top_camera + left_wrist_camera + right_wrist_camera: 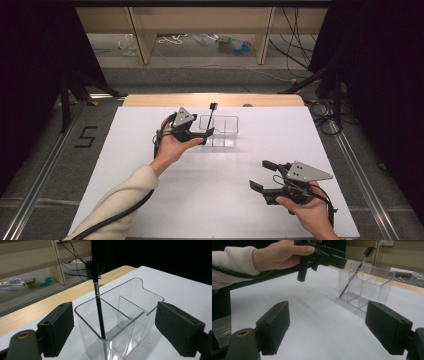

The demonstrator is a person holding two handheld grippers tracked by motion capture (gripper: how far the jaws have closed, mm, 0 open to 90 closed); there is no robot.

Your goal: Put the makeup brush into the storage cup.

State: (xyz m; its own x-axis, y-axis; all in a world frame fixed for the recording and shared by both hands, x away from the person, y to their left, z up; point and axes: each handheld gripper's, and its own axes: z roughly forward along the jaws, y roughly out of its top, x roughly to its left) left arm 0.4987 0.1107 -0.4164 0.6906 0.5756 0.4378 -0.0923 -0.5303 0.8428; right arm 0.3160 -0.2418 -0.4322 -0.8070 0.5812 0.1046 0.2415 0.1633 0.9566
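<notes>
The thin black brush with a bristled head [98, 293] leans inside the clear plastic divided box [130, 315] on the white table [200, 200]. The brush looks light, stiff and slippery; hold its shaft below the bristles. The left gripper [206, 136], jaws apart, is beside the box. The right gripper [263, 175] also has jaws apart and holds nothing.

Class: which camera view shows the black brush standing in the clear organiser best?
The left gripper view: the brush is close and central, with bristle head, ferrule and handle distinct as it leans in the clear organiser. The right gripper view shows it farther off, leaning, seen through the wall. The high view shows it small and thin.
</notes>
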